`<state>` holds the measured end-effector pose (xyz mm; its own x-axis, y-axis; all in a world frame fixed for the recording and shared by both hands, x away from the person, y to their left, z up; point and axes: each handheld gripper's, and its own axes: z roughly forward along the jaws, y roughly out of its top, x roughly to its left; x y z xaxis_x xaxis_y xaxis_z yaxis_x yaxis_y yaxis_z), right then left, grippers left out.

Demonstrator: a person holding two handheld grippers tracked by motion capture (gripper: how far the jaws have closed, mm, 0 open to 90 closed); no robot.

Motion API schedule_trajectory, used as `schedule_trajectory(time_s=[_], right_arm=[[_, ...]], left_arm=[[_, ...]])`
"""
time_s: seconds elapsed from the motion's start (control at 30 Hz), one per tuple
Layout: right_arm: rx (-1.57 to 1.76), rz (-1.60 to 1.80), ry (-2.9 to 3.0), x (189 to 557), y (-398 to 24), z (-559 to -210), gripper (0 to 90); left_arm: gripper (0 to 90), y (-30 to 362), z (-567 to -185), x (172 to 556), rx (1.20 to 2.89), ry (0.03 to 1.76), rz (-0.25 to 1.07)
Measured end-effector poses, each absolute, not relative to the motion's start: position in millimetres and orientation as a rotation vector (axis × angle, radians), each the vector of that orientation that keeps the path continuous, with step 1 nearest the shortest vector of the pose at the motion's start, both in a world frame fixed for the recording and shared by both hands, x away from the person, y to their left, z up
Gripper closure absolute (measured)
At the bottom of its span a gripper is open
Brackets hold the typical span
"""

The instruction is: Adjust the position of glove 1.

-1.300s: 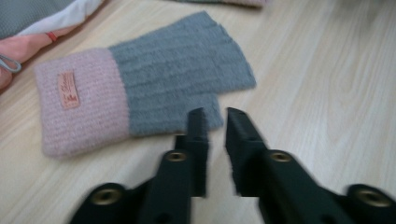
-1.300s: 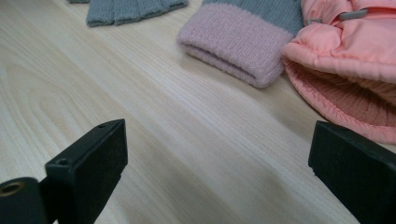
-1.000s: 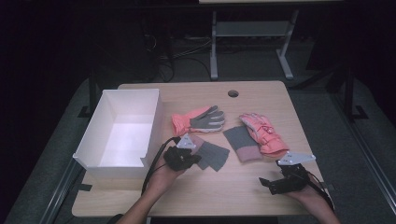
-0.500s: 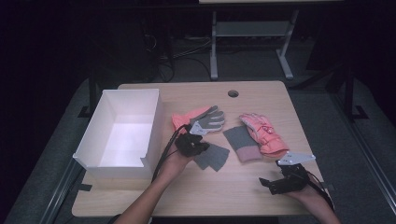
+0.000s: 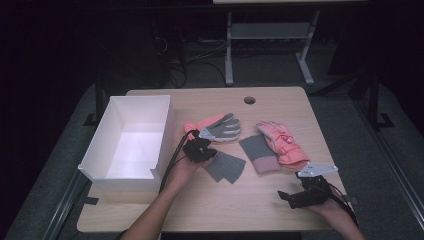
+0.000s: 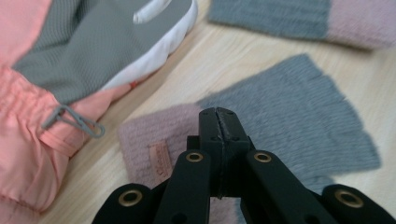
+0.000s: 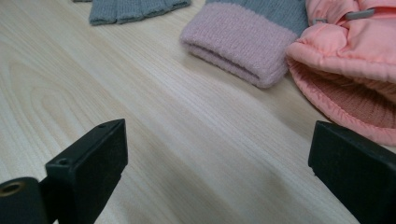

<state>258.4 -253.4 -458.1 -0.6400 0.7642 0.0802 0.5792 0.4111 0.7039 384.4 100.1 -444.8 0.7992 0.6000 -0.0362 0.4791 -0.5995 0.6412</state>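
A pink ski glove with a grey palm point(image 5: 217, 127) lies at mid-table, and a second pink ski glove point(image 5: 282, 142) lies to its right. Two grey knit gloves with pink cuffs lie in front of them, one point(image 5: 227, 166) beside my left gripper and one point(image 5: 257, 152) against the right ski glove. My left gripper point(image 5: 207, 154) is shut. In the left gripper view its tips point(image 6: 217, 114) sit over the near knit glove point(image 6: 289, 112) where the pink cuff meets the grey, with the ski glove point(image 6: 93, 60) at left. My right gripper point(image 5: 290, 197) rests open near the front right, and in its own view point(image 7: 219, 140) bare wood lies between the jaws.
A white open box point(image 5: 125, 145) stands on the table's left side, close to my left forearm. A round cable hole point(image 5: 249, 100) is near the far edge. In the right gripper view the pink cuff point(image 7: 238, 42) and ski glove point(image 7: 350, 60) lie just ahead.
My left hand has moved away from the front of the box, up the table toward the gloves, with its jaws shut throughout. The right hand has stayed in place.
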Motion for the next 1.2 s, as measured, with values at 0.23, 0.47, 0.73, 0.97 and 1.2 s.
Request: schedule_trajectory(time_s=[0.23,0.47,0.73,0.97,1.2], right_arm=[[1.179,1.051,2.413,258,-254,-457,4.5],[1.178,1.053,2.418,258,-253,-458,4.5],[1.175,1.053,2.419,258,-253,-458,4.6],[1.174,1.049,2.419,258,-254,-458,4.6],[1.175,1.060,2.424,258,-253,-458,4.6]], left_arm=[[89.8,101,-449,382,2.368,0.767,0.200],[89.8,94,-451,370,2.418,0.701,0.134],[89.8,80,-450,351,2.454,0.597,0.046],[89.8,67,-451,340,2.443,0.552,-0.010],[89.8,53,-452,329,2.442,0.496,-0.045]])
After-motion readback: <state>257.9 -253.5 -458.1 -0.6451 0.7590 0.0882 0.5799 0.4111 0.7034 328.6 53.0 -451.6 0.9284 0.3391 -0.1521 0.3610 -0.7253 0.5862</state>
